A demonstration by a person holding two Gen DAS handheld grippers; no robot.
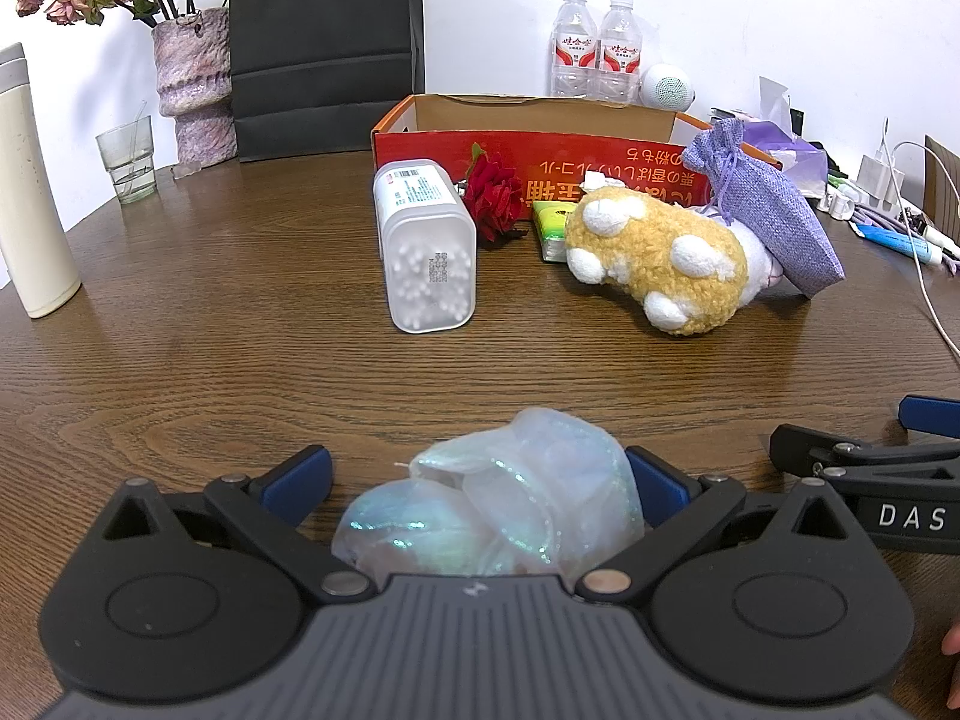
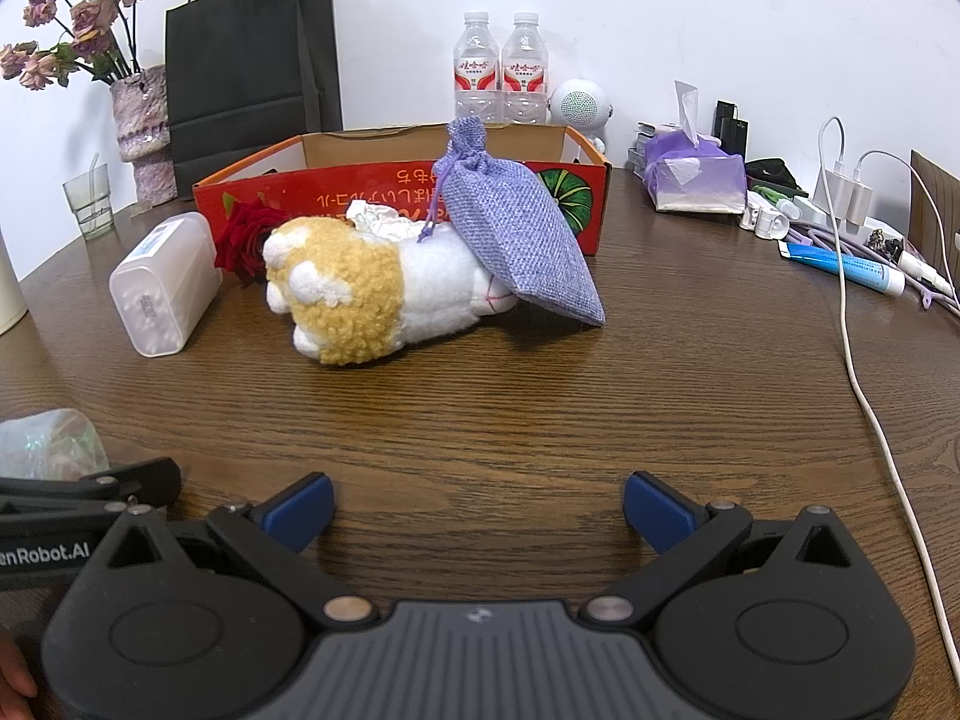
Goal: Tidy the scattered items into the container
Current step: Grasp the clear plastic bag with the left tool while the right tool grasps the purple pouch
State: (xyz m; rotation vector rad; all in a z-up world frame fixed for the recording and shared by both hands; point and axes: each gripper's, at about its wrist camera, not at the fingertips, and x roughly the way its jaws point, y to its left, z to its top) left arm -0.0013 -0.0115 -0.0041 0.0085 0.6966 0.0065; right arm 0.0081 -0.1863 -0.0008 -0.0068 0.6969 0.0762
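The box (image 2: 543, 147), an open cardboard tray with red printed sides, stands at the far side of the worktop (image 2: 540, 408), mouth up and apparently empty, so everything that belongs in it can be dropped in from above. The scattered items lie just in front of its near wall: a clear plastic tub of cotton swabs (image 1: 423, 243) on its side, a red fabric rose (image 1: 495, 195) against the wall, a small green packet (image 1: 551, 228) half hidden behind the plush paw (image 2: 360, 294), and a purple drawstring pouch (image 2: 516, 234) propped at a slant, its lower end on the worktop and its body leaning on the plush and the box wall.

One item sits well apart from that cluster: a crumpled iridescent gauze bag (image 1: 498, 504), close to the person and lying between the blue pads of the left gripper (image 1: 480, 483). That gripper is spread wide, angled down toward the worktop, with the bag filling the gap; whether the pads already touch it is hard to tell, but they are not squeezing it. This looks like the set-up for a first pick, the nearest item being the natural start.

The right gripper (image 2: 479, 507) is equally spread with nothing between its pads, aimed at the plush and pouch, probably waiting its turn.

Bottles, a vase, a glass and cables round the edges appear to be bystanders.
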